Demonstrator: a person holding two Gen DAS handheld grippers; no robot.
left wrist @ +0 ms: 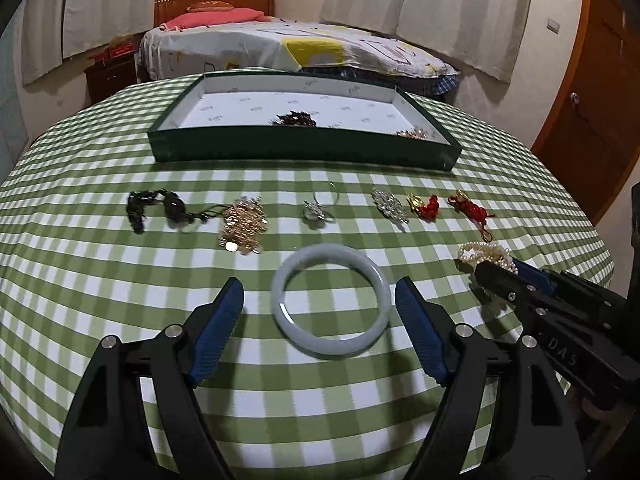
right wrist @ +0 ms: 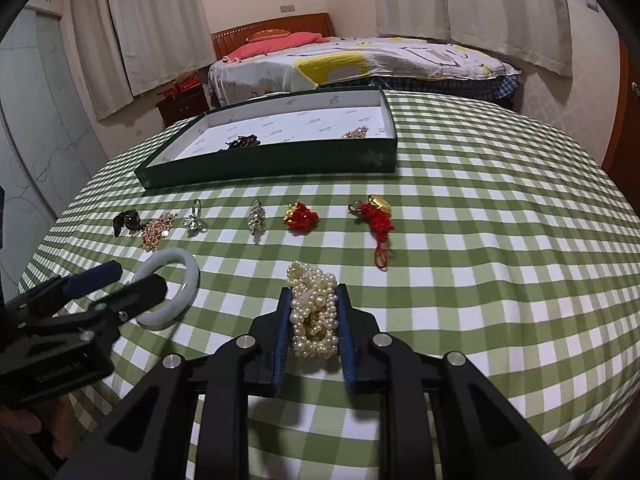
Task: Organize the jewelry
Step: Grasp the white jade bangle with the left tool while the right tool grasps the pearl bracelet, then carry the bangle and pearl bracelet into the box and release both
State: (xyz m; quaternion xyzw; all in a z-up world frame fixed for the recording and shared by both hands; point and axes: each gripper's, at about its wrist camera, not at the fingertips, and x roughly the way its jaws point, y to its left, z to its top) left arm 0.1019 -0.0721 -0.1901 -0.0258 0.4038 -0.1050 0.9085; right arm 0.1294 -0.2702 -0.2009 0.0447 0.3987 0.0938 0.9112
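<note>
My left gripper [left wrist: 320, 292] is open, its blue fingers on either side of a pale jade bangle [left wrist: 330, 299] that lies flat on the checked tablecloth; the bangle also shows in the right wrist view [right wrist: 188, 280]. My right gripper [right wrist: 314, 296] is shut on a bunch of pearl beads [right wrist: 314, 312], seen from the left wrist view too [left wrist: 486, 254]. A green tray [left wrist: 304, 148] with a white lining stands at the back and holds a dark bead piece [left wrist: 294, 118] and a gold piece [left wrist: 414, 132].
A row of jewelry lies between tray and grippers: a black cord pendant [left wrist: 160, 206], a gold coin piece [left wrist: 242, 228], a silver ring [left wrist: 318, 208], a crystal brooch [left wrist: 388, 204], two red knotted charms [left wrist: 426, 206] [left wrist: 468, 208]. A bed [left wrist: 300, 48] stands beyond the round table.
</note>
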